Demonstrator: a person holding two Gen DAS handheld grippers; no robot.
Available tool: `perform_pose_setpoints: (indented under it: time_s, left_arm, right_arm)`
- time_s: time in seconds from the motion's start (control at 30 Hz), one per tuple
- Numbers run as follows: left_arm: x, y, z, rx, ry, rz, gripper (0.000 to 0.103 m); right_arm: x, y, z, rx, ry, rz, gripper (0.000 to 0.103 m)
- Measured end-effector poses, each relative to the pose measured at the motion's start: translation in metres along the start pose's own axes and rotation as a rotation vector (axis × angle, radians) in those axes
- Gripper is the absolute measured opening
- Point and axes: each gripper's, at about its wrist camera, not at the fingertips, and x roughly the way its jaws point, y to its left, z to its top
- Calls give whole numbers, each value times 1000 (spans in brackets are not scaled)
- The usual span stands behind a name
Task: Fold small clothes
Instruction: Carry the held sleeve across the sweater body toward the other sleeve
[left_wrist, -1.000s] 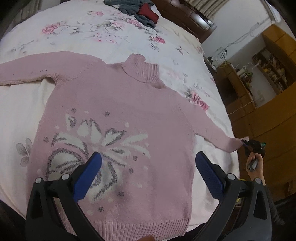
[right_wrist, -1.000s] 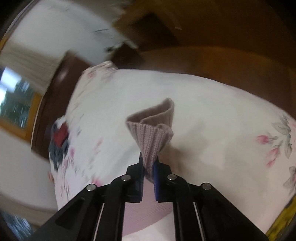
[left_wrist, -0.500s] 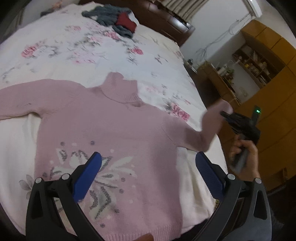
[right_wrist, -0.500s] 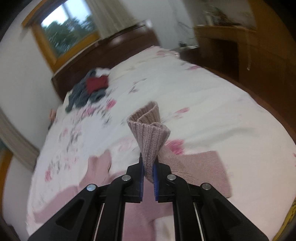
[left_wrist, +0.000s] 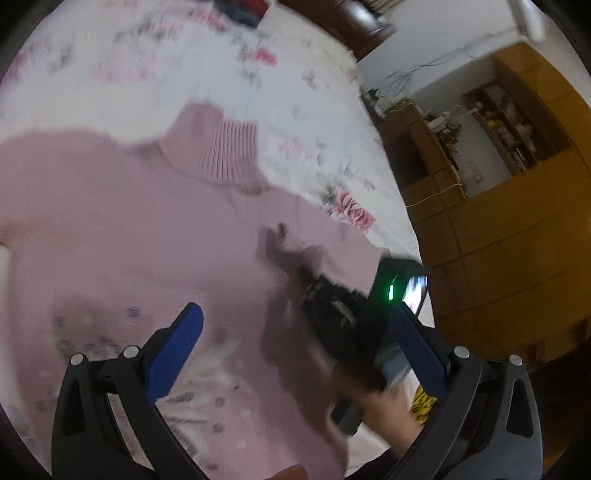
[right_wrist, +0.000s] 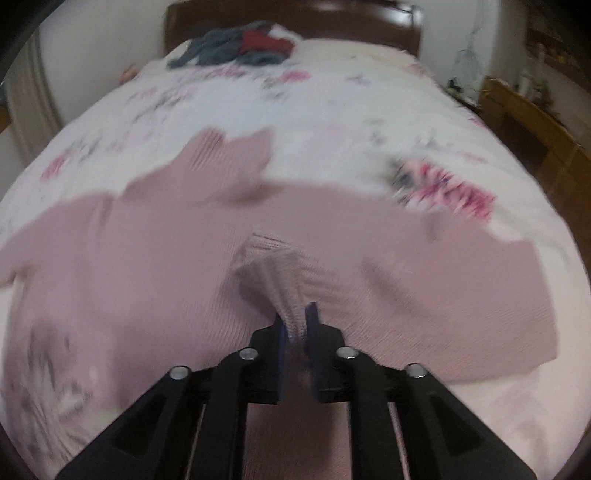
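Nearest to you, the right gripper (right_wrist: 295, 325) pinches the ribbed cuff (right_wrist: 275, 269) of the pink turtleneck sweater (left_wrist: 147, 236); its blue pads sit close together with the knit bunched between them. The cuff is held over the chest of the sweater, and the sleeve (right_wrist: 424, 280) trails back to the shoulder in a broad band. That placement reads as the first sleeve fold: cuff carried inward so the sleeve lies across the body

Your left gripper (left_wrist: 295, 347) is spread wide and holds nothing. It hovers over the lower front of the sweater, above the white and grey flower pattern (left_wrist: 192, 373). Judgement: kept free to press the body flat or to take the other sleeve. In the left wrist view the right gripper (left_wrist: 295, 269) crosses in from the right; your hand (left_wrist: 388, 410) on its grip is blurred

The sweater lies face up and flat on the floral bedspread (right_wrist: 332, 110), ribbed collar (left_wrist: 218, 147) pointing away from you. The far sleeve runs off the left edge of the frame, not yet folded

Farther off: a pile of grey and red clothes (right_wrist: 240, 46) near the dark wooden headboard (right_wrist: 351, 18), well apart from the sweater. Wooden cabinets (left_wrist: 498, 221) stand to the right of the bed

Both views are motion-blurred; fine detail of the pinch cannot be confirmed
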Motion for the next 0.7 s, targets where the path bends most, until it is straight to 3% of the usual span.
perform_pose_setpoints:
  time_s: [0.17,0.3,0.43,0.57,0.6,0.63,0.7]
  left_arm:
    - [76,17,18,-118,154,-72,100]
    - [134,20,27,-172,242,-90,100]
    - [165,19,36,-221,289,-130,100]
    - [188,19,41,-248,352,-100,97]
    - [191,18,43,-257,357,-88,83]
    - [194,17,45,-257,360,-80,50]
    - [199,16,49,-254,378,-37,25]
  right_arm:
    - [-31,-20,-38,59,-16,68,27]
    - [-65,-34,-69,91,-26,109,27]
    - [-86,-52,-100,204,-10,176,28]
    - [-100,-62,-121,314,-6,232,30]
    - [-103,-63,-123,333,-6,244,31]
    - [-106,-63,-126,351,-9,253,32]
    - [-111,-64,-130,379,-14,264,34]
